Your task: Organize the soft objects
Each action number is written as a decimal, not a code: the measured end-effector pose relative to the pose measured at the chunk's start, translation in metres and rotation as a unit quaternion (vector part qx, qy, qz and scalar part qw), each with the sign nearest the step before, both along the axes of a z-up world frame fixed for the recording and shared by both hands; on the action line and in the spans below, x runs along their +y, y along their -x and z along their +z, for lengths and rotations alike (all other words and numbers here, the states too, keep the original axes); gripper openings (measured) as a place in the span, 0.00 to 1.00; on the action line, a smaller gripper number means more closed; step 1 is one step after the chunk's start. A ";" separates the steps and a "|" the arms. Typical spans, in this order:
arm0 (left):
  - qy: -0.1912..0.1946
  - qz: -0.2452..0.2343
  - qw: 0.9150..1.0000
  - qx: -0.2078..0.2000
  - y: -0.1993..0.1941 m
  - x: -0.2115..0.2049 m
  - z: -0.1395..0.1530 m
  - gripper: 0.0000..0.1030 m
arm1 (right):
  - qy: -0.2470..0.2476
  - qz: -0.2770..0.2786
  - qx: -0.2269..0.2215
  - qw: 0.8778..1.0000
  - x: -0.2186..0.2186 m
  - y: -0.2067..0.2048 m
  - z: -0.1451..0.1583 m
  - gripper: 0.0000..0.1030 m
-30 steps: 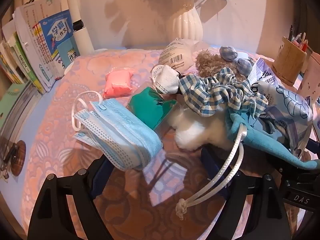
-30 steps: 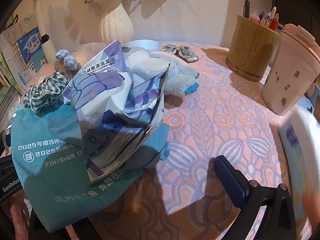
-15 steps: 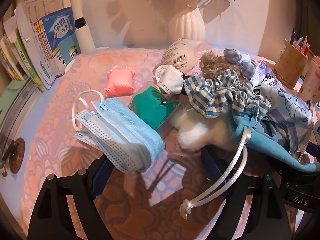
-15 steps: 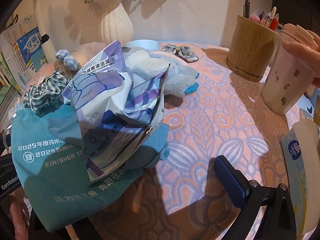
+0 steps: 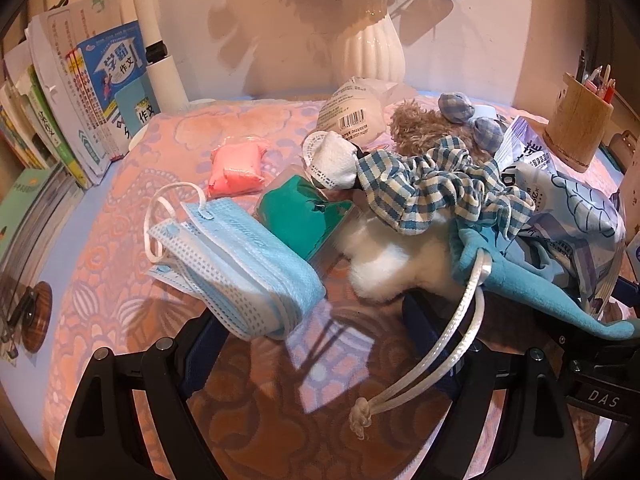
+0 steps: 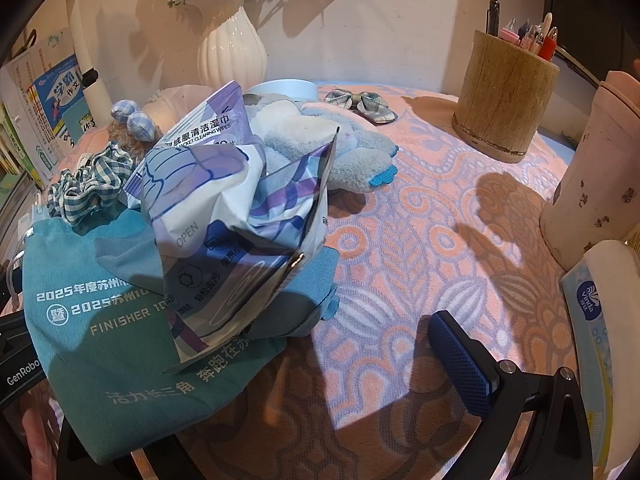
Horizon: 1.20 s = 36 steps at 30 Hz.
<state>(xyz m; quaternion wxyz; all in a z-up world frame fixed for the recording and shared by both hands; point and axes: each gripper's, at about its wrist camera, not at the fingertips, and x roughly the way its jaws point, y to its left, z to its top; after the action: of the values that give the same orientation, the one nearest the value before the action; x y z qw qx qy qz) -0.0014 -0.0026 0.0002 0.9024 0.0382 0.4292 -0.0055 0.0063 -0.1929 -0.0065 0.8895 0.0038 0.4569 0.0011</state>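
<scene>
A: Which step did we have in hand?

B: We judged it to be the loading step. The teal bag (image 6: 120, 320) lay at lower left of the right wrist view with a wipes pack (image 6: 236, 216) crumpled on top of it and a checked scrunchie (image 6: 90, 184) at its upper edge. We could not tell whether the pack sat inside the bag mouth or merely on it.

A: State of the tools?

B: The left gripper (image 5: 312, 360) stood with jaws apart and nothing between them; the bag's cord (image 5: 440, 352) hung across its right finger. Of the right gripper (image 6: 260, 420) we saw one blue pad at lower right and the bag draped over the other side, so we could not tell whether it gripped anything.

A: What lay loose?

B: In the left wrist view, a stack of masks (image 5: 236, 272) sat just ahead of the left gripper, a green packet (image 5: 304, 216) at centre, a pink packet (image 5: 238, 168) above it, and a white plush (image 5: 392, 256) touching the bag. A blue plush (image 6: 328, 148) lay behind the pack in the right wrist view.

A: Requirement for the next move?

B: We judged that the bag mouth needed holding open while the left gripper closed on the masks, taking the whole stack without fanning it.
</scene>
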 end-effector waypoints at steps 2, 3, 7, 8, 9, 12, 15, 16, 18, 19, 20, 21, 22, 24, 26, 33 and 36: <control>0.003 -0.001 1.000 0.000 0.000 0.001 0.000 0.82 | 0.000 0.000 0.000 1.000 0.000 0.000 0.000 1.00; 0.004 -0.001 1.000 0.001 0.000 0.002 0.000 0.82 | 0.000 0.000 0.000 1.000 0.000 0.000 0.000 1.00; 0.003 0.000 1.000 0.004 -0.003 0.001 0.000 0.82 | 0.000 0.000 0.000 1.000 0.000 0.000 0.000 1.00; 0.003 0.000 1.000 0.004 -0.003 0.001 0.000 0.82 | 0.000 0.000 0.000 1.000 0.000 0.000 0.000 1.00; 0.003 0.000 1.000 0.003 -0.003 0.001 0.000 0.82 | 0.000 0.000 0.000 1.000 0.000 0.000 -0.001 1.00; 0.005 0.001 1.000 0.003 -0.002 0.002 0.000 0.82 | 0.000 0.000 0.000 1.000 0.000 0.000 -0.001 1.00; 0.009 0.002 1.000 0.005 -0.003 0.003 -0.001 0.82 | 0.000 0.000 0.000 1.000 0.000 0.000 -0.001 1.00; 0.010 0.002 1.000 0.006 -0.003 0.004 -0.001 0.82 | 0.000 0.000 0.000 1.000 0.000 0.000 -0.001 1.00; 0.012 0.001 1.000 0.007 -0.004 0.005 -0.001 0.82 | 0.000 0.000 0.000 1.000 0.000 0.000 -0.001 1.00; 0.013 0.001 1.000 0.007 -0.005 0.006 -0.001 0.82 | 0.000 0.000 0.000 1.000 0.000 0.000 -0.001 1.00; 0.014 0.001 1.000 0.007 -0.005 0.007 -0.001 0.82 | 0.000 0.000 0.000 1.000 0.000 0.000 -0.001 1.00; 0.015 0.001 1.000 0.006 -0.005 0.007 -0.001 0.82 | 0.000 0.000 0.000 1.000 0.000 0.000 -0.001 1.00; 0.015 0.001 1.000 0.006 -0.005 0.007 -0.001 0.82 | 0.000 0.000 0.000 1.000 0.000 0.000 -0.001 1.00; 0.015 0.001 1.000 0.006 -0.005 0.007 -0.001 0.82 | 0.000 0.000 0.000 1.000 0.000 0.000 -0.001 1.00; 0.016 0.001 1.000 0.007 -0.005 0.007 -0.001 0.82 | 0.000 0.000 0.000 1.000 0.000 0.000 -0.001 1.00; 0.021 0.003 1.000 0.006 -0.007 0.008 -0.002 0.82 | 0.000 0.000 0.000 1.000 0.000 0.000 0.000 1.00; 0.019 0.003 1.000 0.005 -0.007 0.007 -0.002 0.82 | 0.000 0.000 0.000 1.000 0.000 0.000 0.000 1.00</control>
<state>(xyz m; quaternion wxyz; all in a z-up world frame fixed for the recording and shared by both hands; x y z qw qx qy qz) 0.0054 0.0046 -0.0021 0.9008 0.0197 0.4337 -0.0111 0.0063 -0.1928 -0.0069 0.8896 0.0038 0.4567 0.0010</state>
